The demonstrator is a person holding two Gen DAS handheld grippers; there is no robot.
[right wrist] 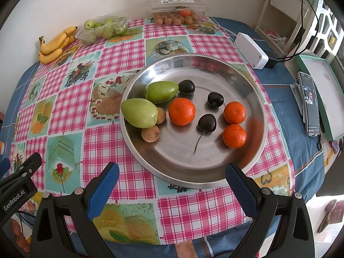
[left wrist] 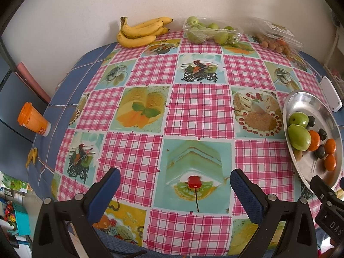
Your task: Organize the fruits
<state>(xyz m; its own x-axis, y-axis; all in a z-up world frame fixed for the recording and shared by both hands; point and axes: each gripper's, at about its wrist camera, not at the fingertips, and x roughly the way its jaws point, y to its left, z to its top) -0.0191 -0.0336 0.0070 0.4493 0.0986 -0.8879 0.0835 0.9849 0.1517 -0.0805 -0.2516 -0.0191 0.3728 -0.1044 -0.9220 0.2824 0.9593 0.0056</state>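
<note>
While both hand-held grippers, left (left wrist: 175, 190) and right (right wrist: 172, 185), gape wide and empty, mixed fruit sits loose in the steel dish (right wrist: 215, 68) on the worktop, where a clumsy pinch could roll a cherry (right wrist: 207, 123) away.

Both grippers (left wrist: 175, 185) (right wrist: 172, 177) agape (empty)

A round steel plate (right wrist: 215, 68) holds mixed fruit: two green mangoes (right wrist: 139, 112) lie touching at its left rim, two small brown longans (right wrist: 150, 133) tucked against them. Three tangerines (right wrist: 181, 111) and three dark cherries (right wrist: 207, 123) sit apart across the plate's middle and right. Far beyond the plate lie a banana bunch (right wrist: 56, 45), a bag of green fruit (right wrist: 103, 29) and a clear box of longans (right wrist: 177, 14).
</note>
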